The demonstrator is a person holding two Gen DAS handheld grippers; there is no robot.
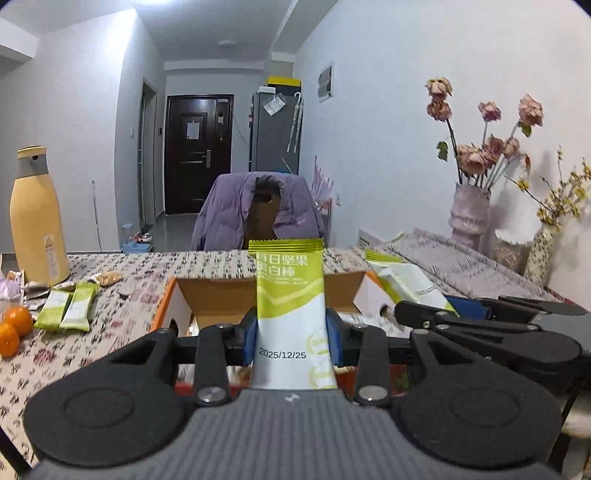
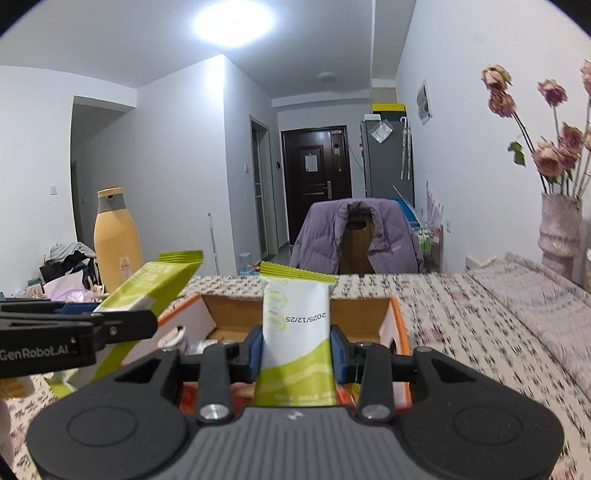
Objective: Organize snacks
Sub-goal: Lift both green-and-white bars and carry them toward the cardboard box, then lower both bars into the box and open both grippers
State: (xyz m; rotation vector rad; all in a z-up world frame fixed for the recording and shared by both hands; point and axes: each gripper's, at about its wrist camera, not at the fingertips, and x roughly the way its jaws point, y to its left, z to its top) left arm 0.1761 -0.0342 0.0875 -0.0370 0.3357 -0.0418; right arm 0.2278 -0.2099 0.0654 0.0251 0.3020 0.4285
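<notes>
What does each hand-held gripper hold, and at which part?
Each holds one green-white snack bar across its lower half: the left hand-held gripper its snack bar, the right hand-held gripper another.

Ceiling light (image 2: pixel 233 23) glare; fisheye edges blurred.

"2025/12/25" on snack bar (image 1: pixel 291 314)

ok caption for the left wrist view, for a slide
Left gripper shut on a green snack bar above the open box, right gripper alongside holding another bar.
</notes>
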